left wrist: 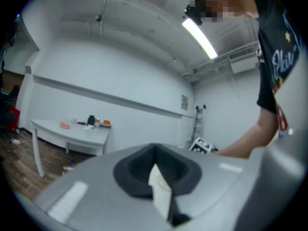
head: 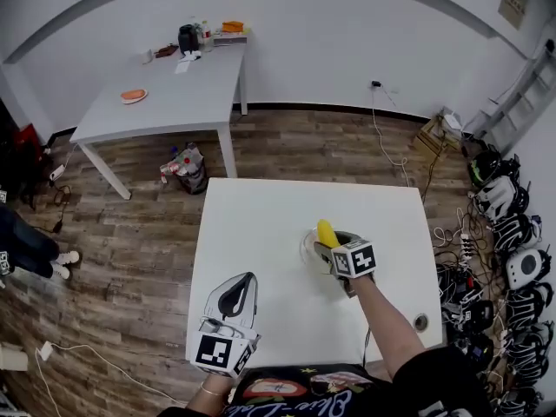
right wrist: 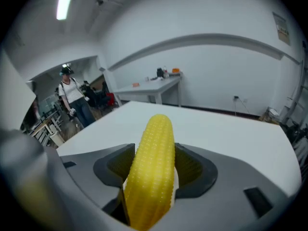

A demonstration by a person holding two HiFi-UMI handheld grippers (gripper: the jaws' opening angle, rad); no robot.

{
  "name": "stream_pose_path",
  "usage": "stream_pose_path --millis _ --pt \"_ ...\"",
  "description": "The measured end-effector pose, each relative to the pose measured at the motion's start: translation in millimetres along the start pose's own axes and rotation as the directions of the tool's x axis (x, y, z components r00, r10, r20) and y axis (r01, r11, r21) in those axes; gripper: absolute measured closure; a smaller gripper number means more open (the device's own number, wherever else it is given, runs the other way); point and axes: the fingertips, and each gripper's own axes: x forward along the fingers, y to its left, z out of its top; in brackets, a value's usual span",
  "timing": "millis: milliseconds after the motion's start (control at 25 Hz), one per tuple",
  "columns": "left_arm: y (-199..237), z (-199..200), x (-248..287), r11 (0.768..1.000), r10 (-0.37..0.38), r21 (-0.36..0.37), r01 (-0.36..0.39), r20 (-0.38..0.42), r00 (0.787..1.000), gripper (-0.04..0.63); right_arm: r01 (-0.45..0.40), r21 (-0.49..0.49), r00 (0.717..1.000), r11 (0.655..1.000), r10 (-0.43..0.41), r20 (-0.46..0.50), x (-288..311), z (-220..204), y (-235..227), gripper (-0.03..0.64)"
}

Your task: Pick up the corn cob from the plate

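A yellow corn cob (right wrist: 155, 167) stands lengthwise between the jaws of my right gripper (right wrist: 153, 163), which is shut on it, with its tip sticking out past the jaws. In the head view the corn cob (head: 327, 231) pokes out ahead of the right gripper (head: 330, 243) at the middle of the white table (head: 261, 233). A pale plate (head: 307, 248) lies just to its left, partly hidden under the gripper. My left gripper (head: 246, 278) hovers at the table's near left edge with its jaws together and nothing in them; the left gripper (left wrist: 158, 179) points level across the room.
A second white table (head: 165, 98) at the back left carries an orange dish (head: 133, 95) and several small things. Cables and headsets (head: 504, 233) crowd the floor to the right. A person (right wrist: 72, 97) stands far off to the left, seen in the right gripper view.
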Motion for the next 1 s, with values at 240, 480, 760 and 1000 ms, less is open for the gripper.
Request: stream_pose_path --millis 240,480,760,1000 --pt "-14.7 11.6 18.2 0.996 -0.002 0.087 0.002 0.001 1.0 0.598 -0.092 -0.043 0.919 0.995 0.101 0.382 -92.0 43.2 41.1 0.35" --pt "-26.3 19.4 36.1 0.996 -0.009 0.094 0.009 0.0 1.0 0.598 -0.085 -0.039 0.808 0.996 0.092 0.582 -159.0 72.0 50.0 0.351" --pt "-42.8 20.9 45.6 0.993 -0.019 0.114 0.019 -0.001 1.0 0.598 -0.075 -0.036 0.769 0.997 0.081 0.634 -190.6 73.0 43.1 0.354" --pt "-47.8 22.0 48.9 0.991 -0.032 0.132 0.032 -0.001 0.999 0.598 -0.071 -0.041 0.771 0.997 0.081 0.632 -194.3 68.8 45.9 0.355"
